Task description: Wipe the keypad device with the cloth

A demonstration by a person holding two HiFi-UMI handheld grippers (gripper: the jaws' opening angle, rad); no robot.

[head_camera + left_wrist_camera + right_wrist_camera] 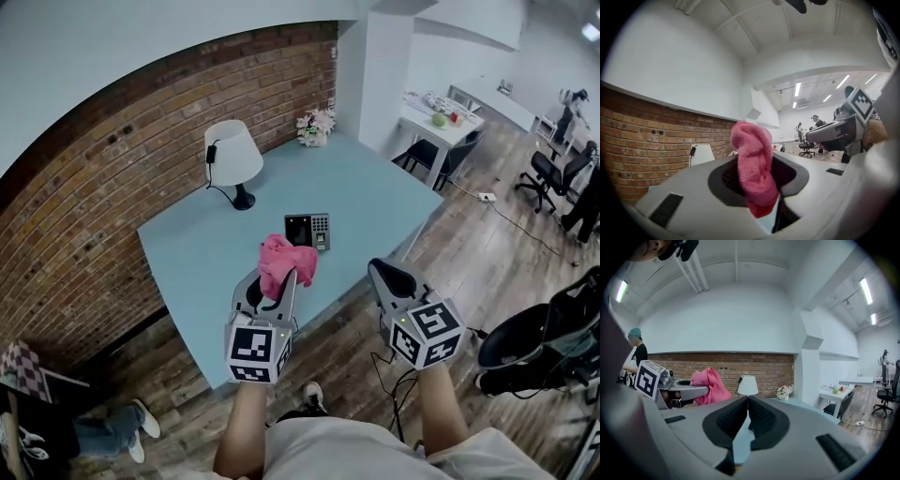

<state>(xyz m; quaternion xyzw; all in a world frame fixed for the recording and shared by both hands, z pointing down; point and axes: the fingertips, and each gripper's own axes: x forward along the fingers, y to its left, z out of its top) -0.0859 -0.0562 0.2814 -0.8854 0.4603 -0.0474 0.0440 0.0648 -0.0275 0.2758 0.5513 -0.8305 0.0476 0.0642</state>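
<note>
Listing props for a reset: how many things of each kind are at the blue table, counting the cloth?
Lamp: 1
Flower bunch: 1
Keypad device: 1
Pink cloth: 1
Total: 4

No word, number or brand can be read anywhere. The keypad device [308, 231] has a grid of keys on its face, but they are too small to make out. On the near side of the keypad device, the left cube [255, 352] and the right cube [427, 333] carry only black-and-white square marker patterns, no letters or digits.
</note>
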